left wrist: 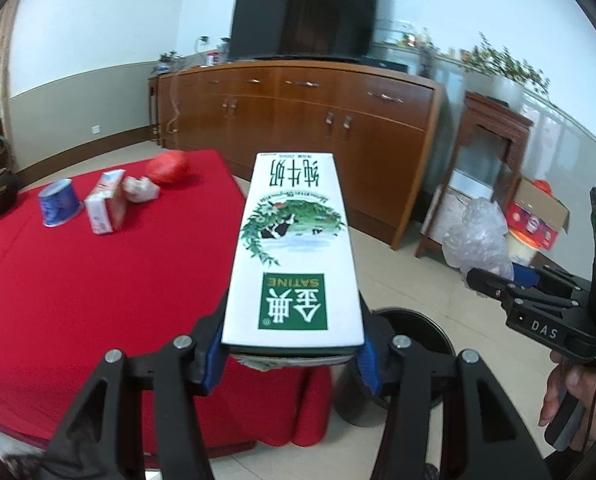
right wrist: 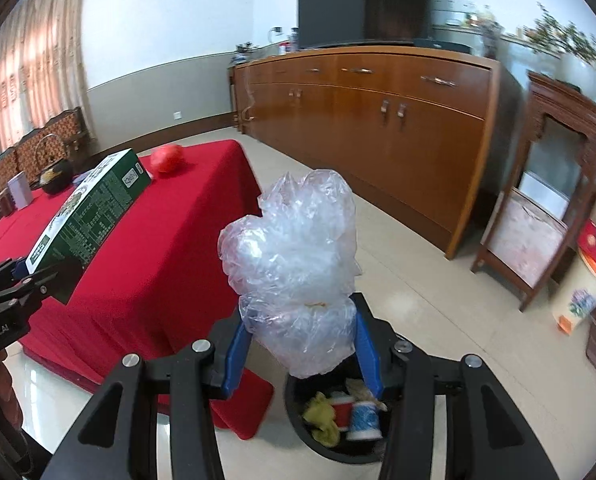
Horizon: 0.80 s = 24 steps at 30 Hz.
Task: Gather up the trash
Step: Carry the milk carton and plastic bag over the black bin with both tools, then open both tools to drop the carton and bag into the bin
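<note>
Gripping "SATINE" milk carton in left gripper jaws; right gripper jaws clamping clear plastic bag.

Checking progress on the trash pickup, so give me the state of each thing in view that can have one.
left gripper: shut on the milk carton
milk carton: held in the air, printing upside down
right gripper: shut on the plastic bag
plastic bag: crumpled, held above the bin
trash bin: open, already holding trash
blue cup: upside down on the red table
small carton: on the table, uncollected
TV: off
</note>
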Motion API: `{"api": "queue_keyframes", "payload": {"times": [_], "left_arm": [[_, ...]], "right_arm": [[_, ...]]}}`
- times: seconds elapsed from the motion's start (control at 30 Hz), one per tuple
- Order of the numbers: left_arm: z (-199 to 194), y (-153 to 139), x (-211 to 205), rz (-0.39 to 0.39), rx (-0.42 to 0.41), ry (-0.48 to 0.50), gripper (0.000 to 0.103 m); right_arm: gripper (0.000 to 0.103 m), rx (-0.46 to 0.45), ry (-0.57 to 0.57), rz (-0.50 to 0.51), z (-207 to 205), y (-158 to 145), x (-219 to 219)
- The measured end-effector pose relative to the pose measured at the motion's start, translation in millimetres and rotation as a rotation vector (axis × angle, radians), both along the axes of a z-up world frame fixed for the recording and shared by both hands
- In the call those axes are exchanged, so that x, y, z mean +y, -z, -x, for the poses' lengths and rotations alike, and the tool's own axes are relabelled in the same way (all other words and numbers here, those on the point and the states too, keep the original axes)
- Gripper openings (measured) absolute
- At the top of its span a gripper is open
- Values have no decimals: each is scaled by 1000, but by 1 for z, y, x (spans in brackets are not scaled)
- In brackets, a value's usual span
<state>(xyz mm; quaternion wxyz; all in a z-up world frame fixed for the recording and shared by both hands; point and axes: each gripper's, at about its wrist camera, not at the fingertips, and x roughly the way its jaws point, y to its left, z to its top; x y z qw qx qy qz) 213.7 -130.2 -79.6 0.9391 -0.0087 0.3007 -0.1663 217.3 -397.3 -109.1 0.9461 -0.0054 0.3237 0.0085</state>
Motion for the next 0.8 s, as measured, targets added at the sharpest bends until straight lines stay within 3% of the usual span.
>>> {"api": "queue_keyframes", "payload": {"times": [0.33, 0.8], "left_arm": [[11, 20, -75, -35, 32, 126, 55], [0, 67, -133, -56, 85, 152, 55]], "right_arm": [[49, 52, 77, -22, 16, 30, -59], [49, 149, 21, -1, -3, 87, -88]]}}
